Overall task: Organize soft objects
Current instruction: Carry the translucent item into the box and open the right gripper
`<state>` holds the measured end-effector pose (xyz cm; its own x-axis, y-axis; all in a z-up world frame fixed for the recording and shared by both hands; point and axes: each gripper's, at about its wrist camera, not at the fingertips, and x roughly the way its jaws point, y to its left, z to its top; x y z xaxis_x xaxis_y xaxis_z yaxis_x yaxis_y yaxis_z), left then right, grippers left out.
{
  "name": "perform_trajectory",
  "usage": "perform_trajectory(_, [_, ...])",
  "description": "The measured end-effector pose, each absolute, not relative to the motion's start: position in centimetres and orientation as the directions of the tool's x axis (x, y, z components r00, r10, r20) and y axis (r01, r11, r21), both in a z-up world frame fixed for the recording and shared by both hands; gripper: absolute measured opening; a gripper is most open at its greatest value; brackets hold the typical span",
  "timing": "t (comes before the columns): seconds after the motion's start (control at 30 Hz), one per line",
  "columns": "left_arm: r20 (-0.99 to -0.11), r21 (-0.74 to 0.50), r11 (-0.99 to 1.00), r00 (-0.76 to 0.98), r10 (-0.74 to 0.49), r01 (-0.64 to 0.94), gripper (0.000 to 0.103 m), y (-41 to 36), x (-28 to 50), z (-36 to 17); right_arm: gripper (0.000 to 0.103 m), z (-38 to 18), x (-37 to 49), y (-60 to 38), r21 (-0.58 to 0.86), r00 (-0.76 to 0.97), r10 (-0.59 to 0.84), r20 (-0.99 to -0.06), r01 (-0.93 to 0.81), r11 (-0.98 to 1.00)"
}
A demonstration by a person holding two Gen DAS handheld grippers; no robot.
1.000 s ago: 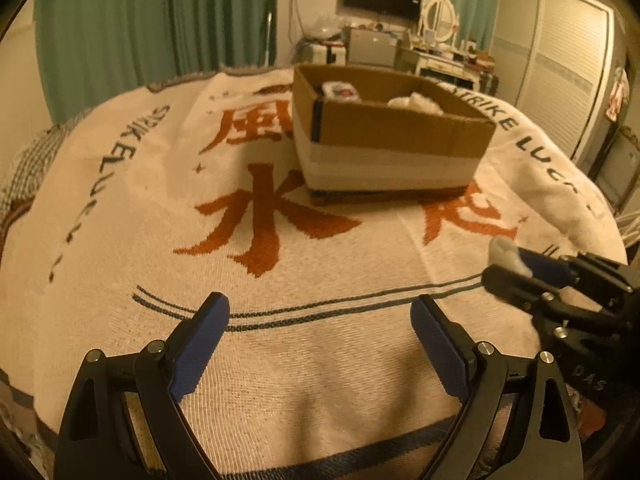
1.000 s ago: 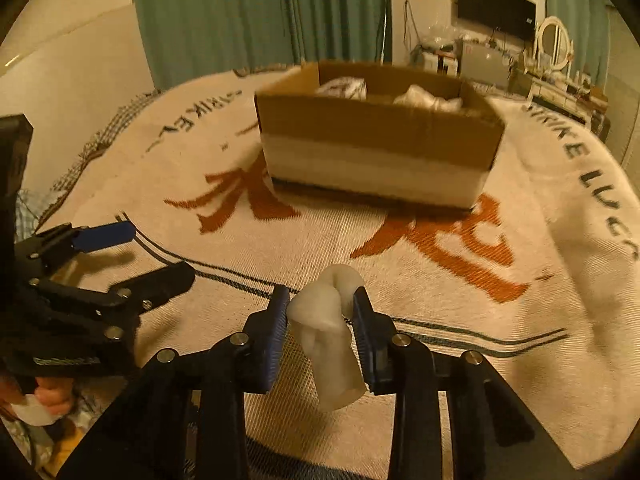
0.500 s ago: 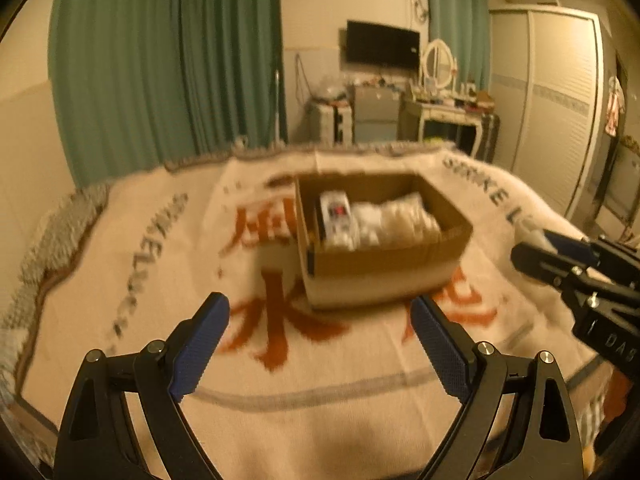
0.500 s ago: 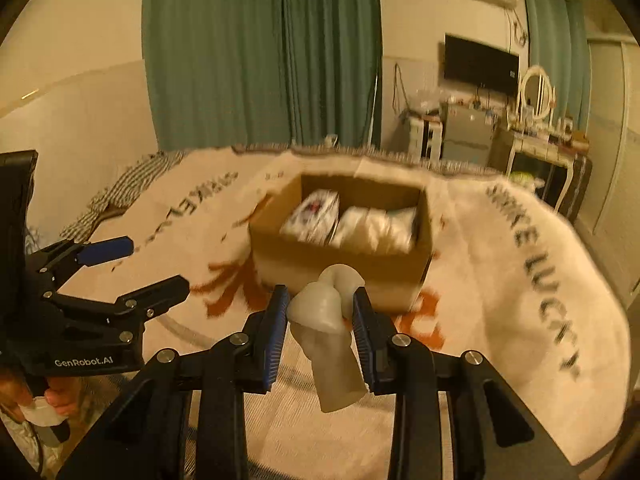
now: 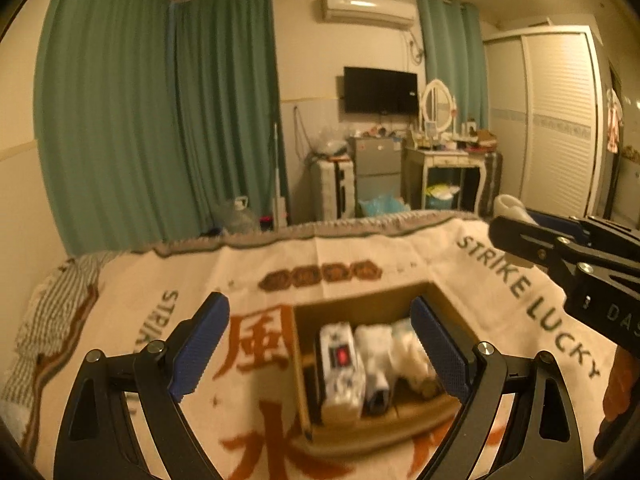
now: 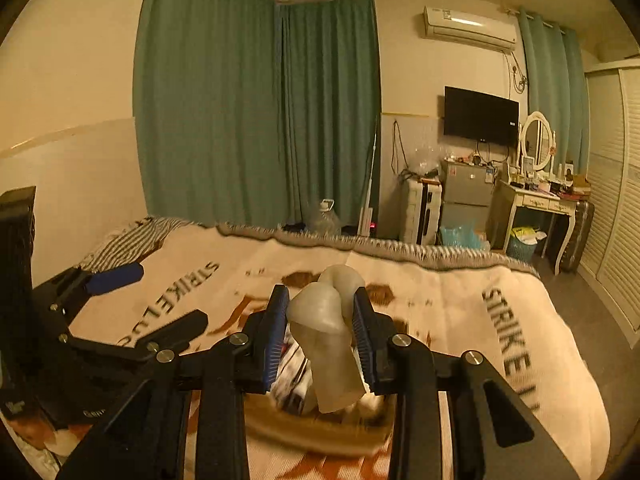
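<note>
The pale, translucent soft object (image 6: 328,336) is pinched between the 2 blue-padded fingers (image 6: 276,336) of the right gripper (image 6: 320,340), held in the air above the open cardboard box (image 5: 360,368). The box sits on a cream blanket (image 5: 400,248) lettered "STRIKE LUCKY" that covers the bed, and holds a patterned pack (image 5: 340,364) beside white soft items (image 5: 396,352). The left gripper (image 5: 320,344) hovers over the box, its fingers spread wide and holding nothing.
</note>
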<state>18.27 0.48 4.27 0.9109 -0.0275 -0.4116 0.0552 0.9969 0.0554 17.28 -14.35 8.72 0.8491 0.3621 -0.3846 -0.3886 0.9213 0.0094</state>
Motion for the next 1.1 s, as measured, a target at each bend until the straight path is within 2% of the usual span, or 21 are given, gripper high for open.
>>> perform_trajectory(0.23, [-0.427,0.074,0.996,0.904,-0.008,0.043,0.093,0.5,24.5,2.1,0.032,7.2,25.4,-14.2,0.070,0.819,0.372,-0.436,-0.382,0.922])
perform_trajectory(0.43, [-0.499,0.088,0.996,0.866,0.013,0.035,0.093,0.8,28.2,-1.8,0.032,1.9,31.4,-13.6,0.117,0.746,0.367,-0.556,-0.367,0.923])
perform_trajectory(0.5, [-0.527,0.075,0.997,0.850,0.012,0.032,0.093,1.0,28.8,-2.9,0.034,-0.1,32.7,-13.6,0.123,0.716,0.353,-0.602,-0.353,0.927])
perform_trajectory(0.67, [-0.553,0.068,0.997,0.833,0.005,0.039,0.093,0.5,28.9,-3.9,0.041,-3.0,34.0,-14.2,0.145,0.680,0.342,-0.649,-0.331,0.932])
perform_trajectory(0.73, [-0.553,0.082,0.996,0.833,0.012,0.040,0.093,0.2,28.6,-3.8,0.048,-2.9,33.8,-14.5,0.141,0.688,0.328,-0.647,-0.314,0.939])
perform_trajectory(0.9, [-0.520,0.087,0.996,0.854,0.018,0.032,0.093,0.1,26.7,-1.1,0.048,0.3,31.6,-15.1,0.123,0.730,0.313,-0.607,-0.303,0.945])
perform_trajectory(1.1, [-0.367,0.076,0.997,0.930,0.010,0.019,0.093,0.1,19.9,7.2,0.048,8.7,24.6,-15.9,0.079,0.812,0.307,-0.496,-0.309,0.948])
